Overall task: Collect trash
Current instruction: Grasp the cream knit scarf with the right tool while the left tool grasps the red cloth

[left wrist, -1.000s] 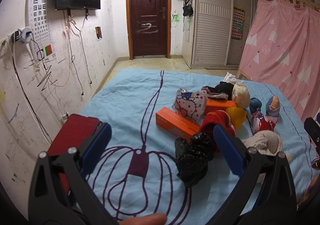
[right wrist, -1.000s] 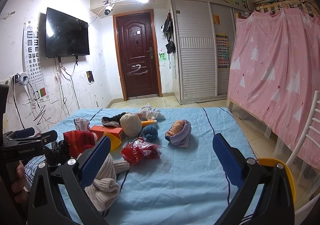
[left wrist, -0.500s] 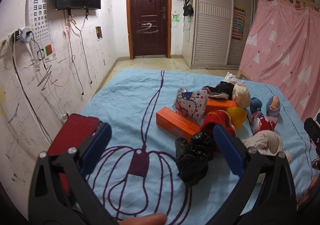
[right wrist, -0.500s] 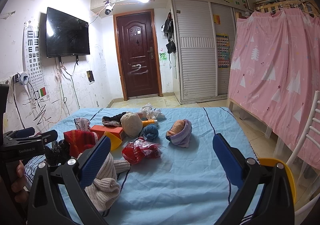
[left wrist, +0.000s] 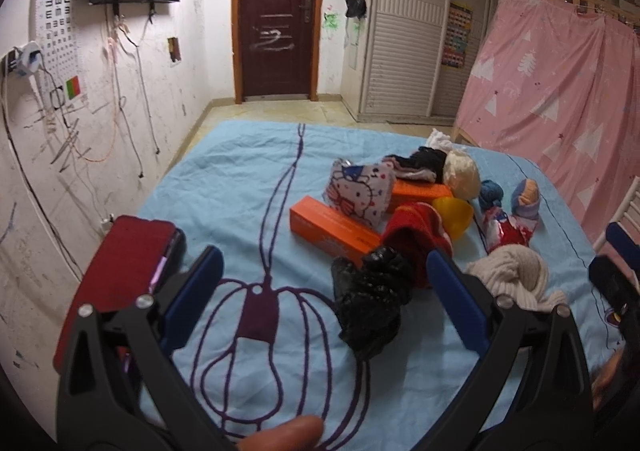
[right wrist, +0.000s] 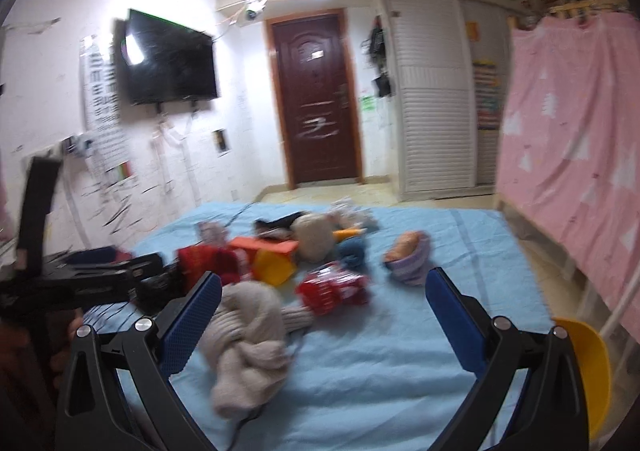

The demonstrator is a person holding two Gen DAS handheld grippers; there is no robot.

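Since nothing is gripped yet, I log the risks first, view by view.

Left wrist view. My left tongs (left wrist: pixel 320 291) stand wide open and empty above the blue bedsheet (left wrist: pixel 240 171). Item: crumpled black plastic bag (left wrist: pixel 370 309), glossy and limp, lying between the blue pads, nearer the right one. It is probably the trash bag. Risk: thin film could slip out of a shallow pinch, or the pads could catch the sheet beneath it. Item: two orange cardboard boxes (left wrist: pixel 334 231), long, stiff and sharp-edged, the near one touching the bag's far side. Item: red knit hat (left wrist: pixel 416 235), soft, just behind the bag; closing too deep could snag it. Item: cartoon-print cloth (left wrist: pixel 358 193) resting on the near box. Item: yellow plastic cup (left wrist: pixel 454 215), smooth, on its side.

Right wrist view, blurred. My right tongs (right wrist: pixel 320 315) likewise gape wide with nothing held. Item: cream ribbed knit (right wrist: pixel 248 343), bulky and floppy, against the left pad; I could take clothing for trash here. Item: crinkled red wrapper (right wrist: pixel 332 287), shiny, between the pads farther out, and likely rubbish. Item: purple-and-orange rolled knit (right wrist: pixel 408 255), well apart. The blur makes aiming unsure.
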